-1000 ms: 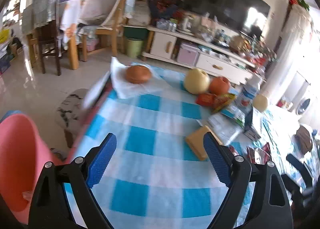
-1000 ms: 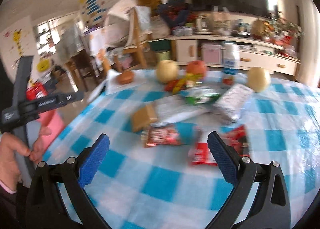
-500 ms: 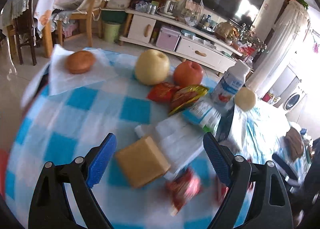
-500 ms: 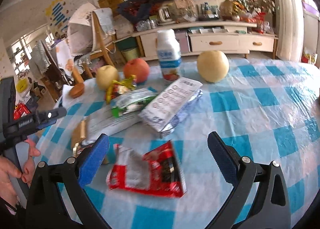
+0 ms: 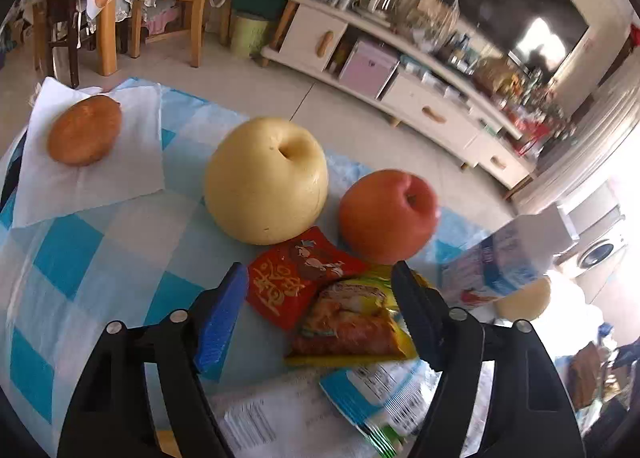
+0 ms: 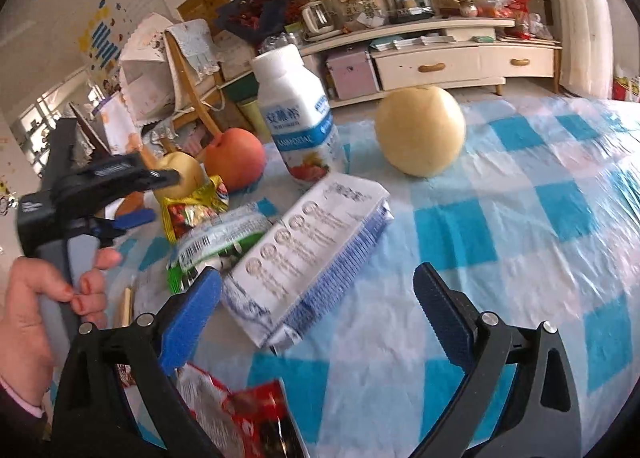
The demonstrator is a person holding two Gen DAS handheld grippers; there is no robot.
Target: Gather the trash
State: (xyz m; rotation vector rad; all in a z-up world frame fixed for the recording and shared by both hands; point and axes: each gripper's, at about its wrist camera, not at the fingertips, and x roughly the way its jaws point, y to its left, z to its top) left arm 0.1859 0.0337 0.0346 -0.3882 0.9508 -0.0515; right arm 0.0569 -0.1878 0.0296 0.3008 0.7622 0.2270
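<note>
On the blue checked tablecloth (image 5: 80, 258), a red snack wrapper (image 5: 300, 278) and a yellow one (image 5: 348, 322) lie between the fingers of my left gripper (image 5: 320, 298). Its jaws are closing and the pads do not press on either wrapper. A green-white wrapper (image 5: 372, 394) lies just below them. In the right wrist view my right gripper (image 6: 316, 298) straddles a white-and-blue packet (image 6: 312, 250), its jaws closing slightly but still wide and clear of the packet. A crumpled red wrapper (image 6: 240, 418) lies under its left finger. A hand (image 6: 36, 298) holds the left gripper (image 6: 156, 194) beside the yellow wrapper (image 6: 196, 202).
A yellow pear (image 5: 266, 182) and a red apple (image 5: 388, 214) stand right behind the wrappers. A bun (image 5: 84, 130) sits on a white napkin at far left. A yoghurt bottle (image 6: 298, 118) and a second pear (image 6: 420, 130) stand behind the packet.
My left gripper has travelled from the table's near edge forward to the wrappers by the fruit, and its jaws have narrowed. The right gripper has moved forward past the red wrapper to the white packet.
</note>
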